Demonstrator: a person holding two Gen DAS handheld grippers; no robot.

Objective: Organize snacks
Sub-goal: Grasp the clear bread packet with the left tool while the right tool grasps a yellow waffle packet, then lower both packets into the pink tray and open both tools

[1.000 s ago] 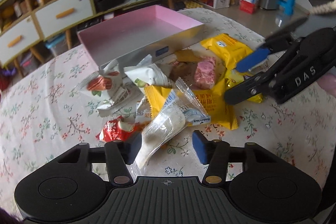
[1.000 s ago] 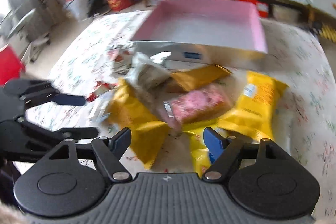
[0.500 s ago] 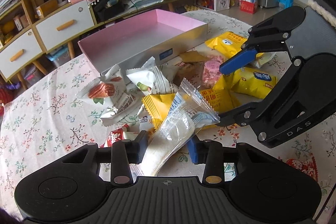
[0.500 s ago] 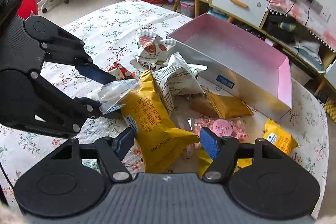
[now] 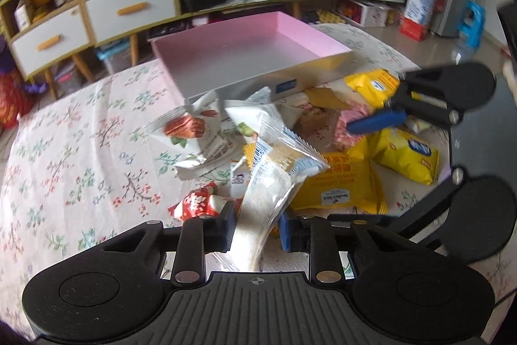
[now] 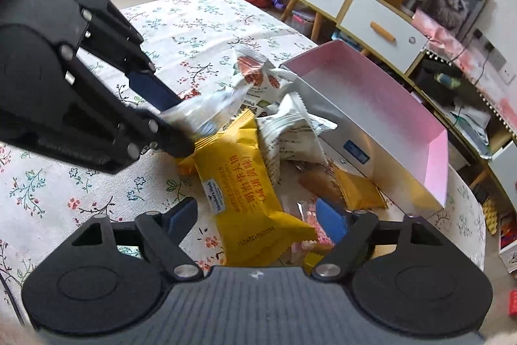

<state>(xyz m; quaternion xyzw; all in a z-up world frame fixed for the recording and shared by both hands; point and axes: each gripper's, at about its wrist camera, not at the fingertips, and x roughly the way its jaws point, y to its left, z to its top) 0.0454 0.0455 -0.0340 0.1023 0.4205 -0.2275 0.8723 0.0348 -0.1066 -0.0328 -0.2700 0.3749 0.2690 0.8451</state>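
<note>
Crinkly clear packet [image 5: 271, 180] pinched by left gripper [image 5: 257, 227]; right gripper [image 6: 258, 214] spread, unloaded.

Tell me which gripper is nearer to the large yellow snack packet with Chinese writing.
Right. The right gripper straddles the yellow snack packet with its jaws open around its near end; the left gripper sits beyond its far end, jaws shut on the clear snack packet.

Right gripper [image 6: 258, 215] open over yellow snack packet [image 6: 245, 189]; left gripper [image 6: 168, 118] clamps clear-wrapped snack [image 6: 206, 112] beside pink tray [image 6: 387, 118].
</note>
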